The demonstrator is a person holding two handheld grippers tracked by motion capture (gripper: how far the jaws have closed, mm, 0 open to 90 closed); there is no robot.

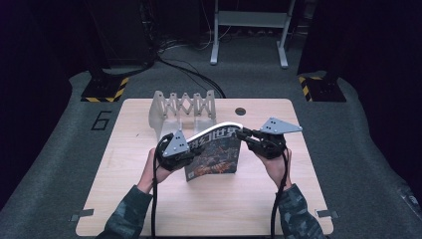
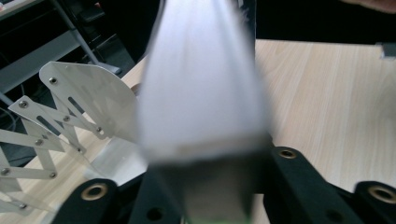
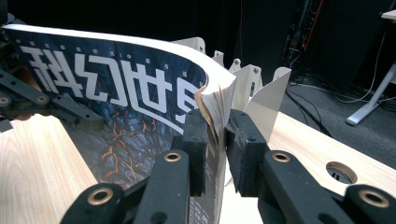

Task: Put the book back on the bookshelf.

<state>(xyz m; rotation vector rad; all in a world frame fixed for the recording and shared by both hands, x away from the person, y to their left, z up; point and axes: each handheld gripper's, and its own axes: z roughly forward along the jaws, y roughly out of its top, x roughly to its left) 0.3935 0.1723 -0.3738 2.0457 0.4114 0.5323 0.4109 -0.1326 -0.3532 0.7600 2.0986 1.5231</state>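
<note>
High view: I log a magazine (image 1: 214, 154) upright mid-table (image 1: 149, 209), bowed, just before the rack (image 1: 183, 107), my left gripper (image 1: 185, 153) and right gripper (image 1: 245, 134) at its ends. Left gripper view: jaws clamped on its blurred white edge (image 2: 205, 84). Right gripper view: jaws pinching the page edge (image 3: 215, 105), rack (image 3: 261, 93) behind.

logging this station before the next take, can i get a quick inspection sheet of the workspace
surface: pale wood table with a round hole near the far edge.
job's things: magazine stands on its edge, bent in a curve; folding metal rack stands behind it.
clutter: nothing seen.
grippers: left gripper shut on the magazine's left end; right gripper shut on its top right corner, pages pinched between the jaws.
cables: one black cable trails back from each gripper along the forearm; more lie on the floor beyond the table.
surroundings: grey carpet, a 6 marked on it; hazard-striped stand bases; a white frame farther back; dark room.
</note>
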